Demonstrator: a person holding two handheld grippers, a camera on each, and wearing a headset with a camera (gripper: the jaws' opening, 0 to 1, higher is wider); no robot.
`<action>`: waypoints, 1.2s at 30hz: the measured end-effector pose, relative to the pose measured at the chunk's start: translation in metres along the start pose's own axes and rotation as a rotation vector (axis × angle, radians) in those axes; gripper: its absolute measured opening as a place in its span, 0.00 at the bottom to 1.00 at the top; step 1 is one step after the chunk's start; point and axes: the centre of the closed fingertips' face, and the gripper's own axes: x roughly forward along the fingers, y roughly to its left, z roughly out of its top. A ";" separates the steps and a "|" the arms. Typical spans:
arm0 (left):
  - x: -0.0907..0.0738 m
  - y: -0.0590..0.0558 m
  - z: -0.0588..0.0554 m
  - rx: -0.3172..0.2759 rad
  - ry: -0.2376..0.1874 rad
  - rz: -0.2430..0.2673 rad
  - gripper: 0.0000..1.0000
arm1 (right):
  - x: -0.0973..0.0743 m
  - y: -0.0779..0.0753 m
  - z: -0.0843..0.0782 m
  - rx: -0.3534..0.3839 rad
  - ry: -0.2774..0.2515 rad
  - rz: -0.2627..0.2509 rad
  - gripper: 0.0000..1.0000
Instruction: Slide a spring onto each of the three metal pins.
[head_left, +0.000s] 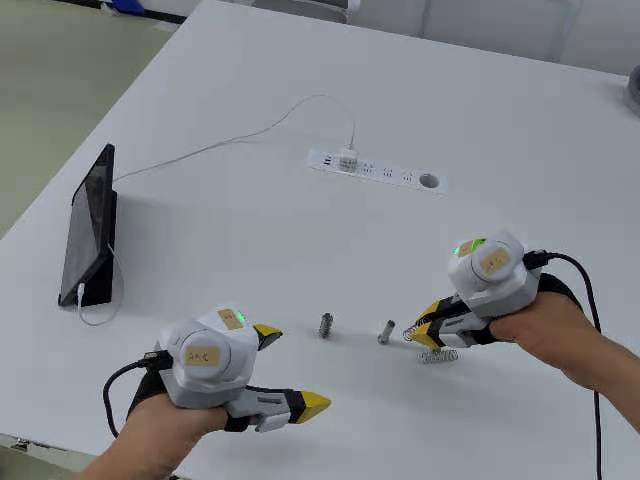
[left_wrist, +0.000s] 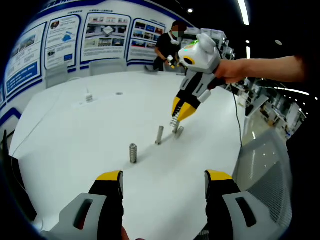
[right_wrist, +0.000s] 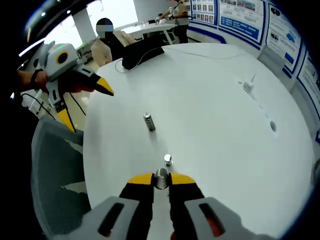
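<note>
A short metal pin (head_left: 326, 325) stands upright with a spring wound around it; it also shows as pin (left_wrist: 133, 153) and pin (right_wrist: 148, 121). To its right stands a bare pin (head_left: 386, 332), also seen as pin (left_wrist: 159, 135) and pin (right_wrist: 168, 160). My right gripper (head_left: 418, 333) is shut on a small spring (right_wrist: 161, 179), held end-on just short of the bare pin. A loose spring (head_left: 440, 355) lies on the white table (head_left: 300, 230) under that hand. My left gripper (head_left: 290, 368) hovers open near the front edge, its jaws wide apart and nothing between them.
A white power strip (head_left: 375, 170) with a plugged cable lies at mid-table. A dark tablet (head_left: 90, 225) leans on its stand at the left edge. A mesh chair (right_wrist: 55, 165) stands by the table's edge. People stand in the background (left_wrist: 167, 45).
</note>
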 end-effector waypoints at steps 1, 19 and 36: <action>0.000 0.000 0.000 -0.001 0.000 0.000 0.67 | 0.001 -0.001 0.001 -0.004 0.003 0.000 0.13; -0.013 0.011 -0.004 -0.028 -0.008 0.023 0.66 | 0.018 -0.005 0.013 -0.067 0.036 0.021 0.13; -0.015 0.014 -0.006 -0.035 -0.003 0.028 0.65 | 0.033 -0.006 0.013 -0.120 0.089 0.034 0.13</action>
